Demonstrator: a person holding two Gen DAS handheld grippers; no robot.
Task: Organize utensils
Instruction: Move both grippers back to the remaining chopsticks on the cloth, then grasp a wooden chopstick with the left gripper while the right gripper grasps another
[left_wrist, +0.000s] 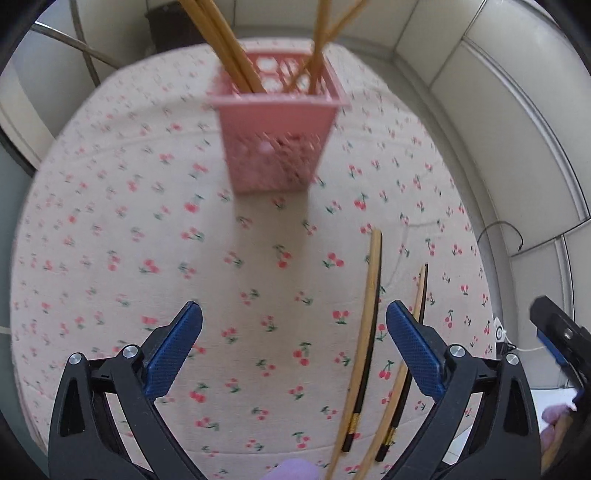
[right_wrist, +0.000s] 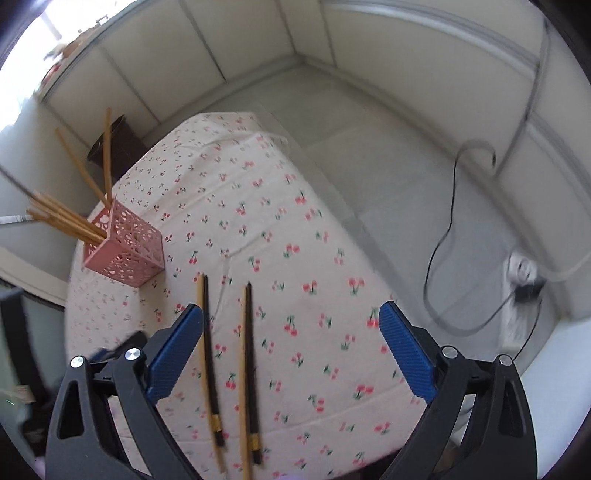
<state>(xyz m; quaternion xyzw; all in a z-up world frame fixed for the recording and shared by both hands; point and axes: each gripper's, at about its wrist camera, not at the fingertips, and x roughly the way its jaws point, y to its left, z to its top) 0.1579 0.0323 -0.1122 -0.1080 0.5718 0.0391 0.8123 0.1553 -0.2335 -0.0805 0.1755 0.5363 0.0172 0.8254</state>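
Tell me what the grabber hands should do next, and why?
Probably lower the right gripper onto the nearer pair of chopsticks and close. Both grippers are open and empty (left gripper), two pairs still lie on the cherry tablecloth, and the pink basket already holds the others.

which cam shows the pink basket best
The right wrist view: the pink basket sits whole at the left, its cut-out walls and chopsticks fairly sharp. The left wrist view has it larger and centred but motion-blurred, and the chopsticks run off the top edge.
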